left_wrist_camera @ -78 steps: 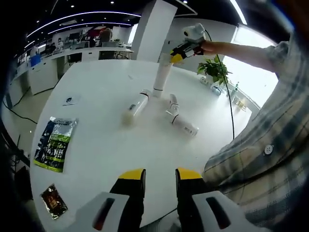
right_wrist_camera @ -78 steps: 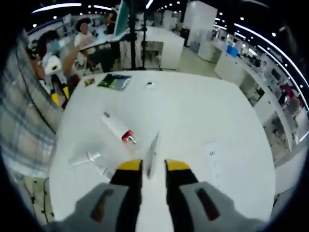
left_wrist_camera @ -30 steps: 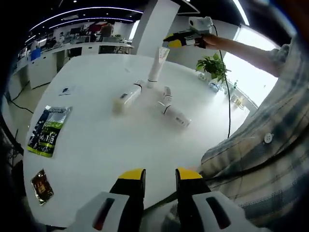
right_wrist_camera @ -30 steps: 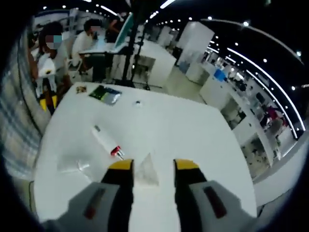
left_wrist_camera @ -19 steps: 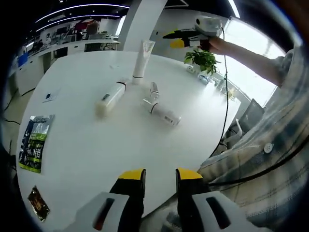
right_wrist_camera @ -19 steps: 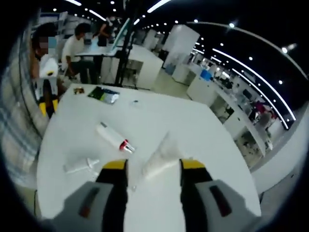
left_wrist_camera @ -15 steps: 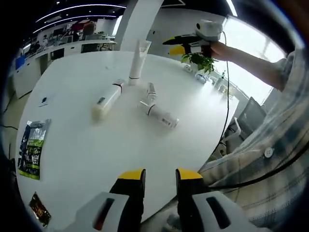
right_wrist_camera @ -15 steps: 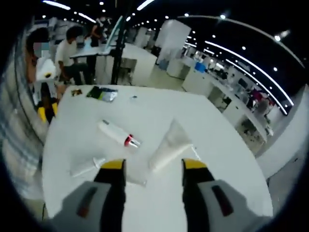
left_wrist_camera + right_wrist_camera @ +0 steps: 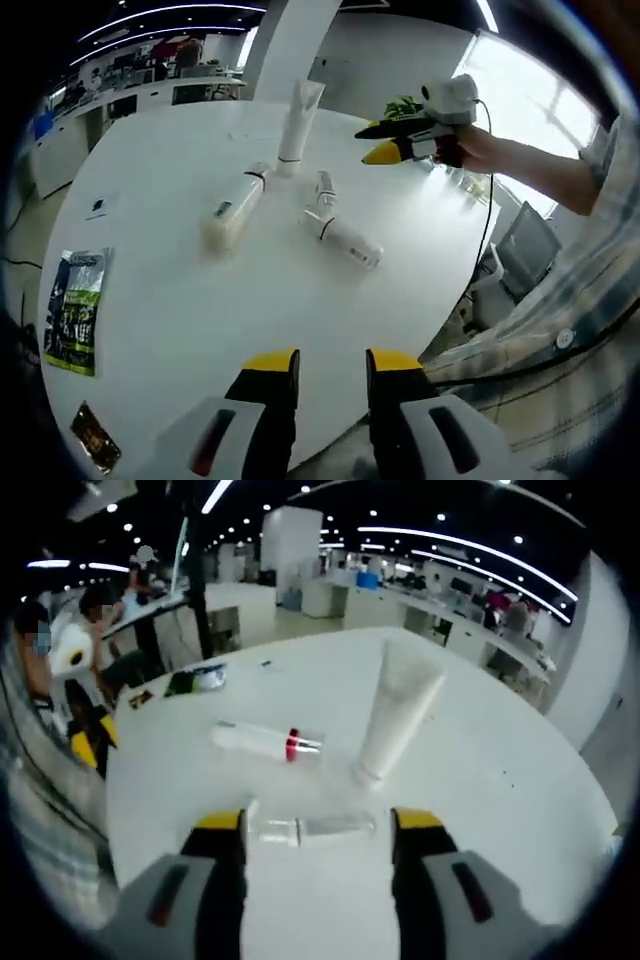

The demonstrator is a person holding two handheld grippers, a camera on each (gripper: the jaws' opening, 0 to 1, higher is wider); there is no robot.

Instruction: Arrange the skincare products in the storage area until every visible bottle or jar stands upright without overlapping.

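A round white table (image 9: 200,320) holds the skincare products. A white tube (image 9: 297,127) stands upright on its cap near the far side. Beside it, three products lie flat: a pale bottle (image 9: 232,208), a white bottle (image 9: 345,239), and a small clear bottle (image 9: 324,188). A green packet (image 9: 70,310) and a small dark packet (image 9: 97,451) lie well apart from them. The left gripper (image 9: 320,368) hangs released over the near edge. The right gripper (image 9: 318,820) is also released, holding nothing, above the clear bottle.
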